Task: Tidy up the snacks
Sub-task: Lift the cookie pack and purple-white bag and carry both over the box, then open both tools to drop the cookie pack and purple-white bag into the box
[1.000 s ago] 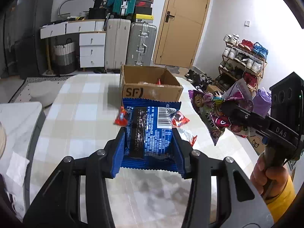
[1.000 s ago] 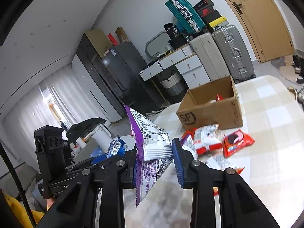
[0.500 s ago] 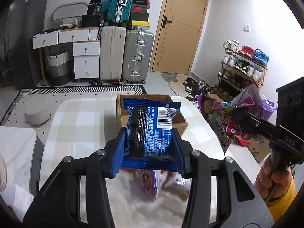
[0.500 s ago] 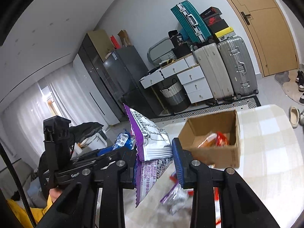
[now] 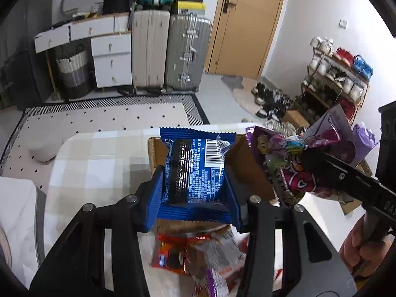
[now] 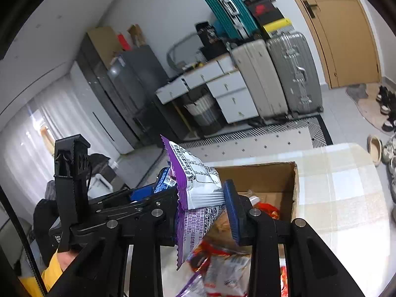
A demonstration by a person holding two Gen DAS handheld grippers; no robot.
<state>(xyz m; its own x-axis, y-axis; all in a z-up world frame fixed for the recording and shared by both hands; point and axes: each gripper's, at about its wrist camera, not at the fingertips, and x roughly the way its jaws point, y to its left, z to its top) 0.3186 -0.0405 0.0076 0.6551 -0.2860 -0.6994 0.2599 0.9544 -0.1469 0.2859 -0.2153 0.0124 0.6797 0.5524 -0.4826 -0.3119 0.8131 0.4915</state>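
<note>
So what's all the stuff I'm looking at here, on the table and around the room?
blue snack pack: one, blue, clamped in the left gripper over the box
purple snack bag: one, purple and white, clamped in the right gripper
cardboard box: one, brown, open, on the table, red packets inside
loose snack packets: several, mostly red and white, on the table before the box
table: one, pale checked top
suitcases: two upright, beige and silver; a teal one stacked above
drawers: white, by the wall
door: one, tan, shut
shoe rack: one, right wall
left gripper: black, blue pads
right gripper: black, blue pads
</note>
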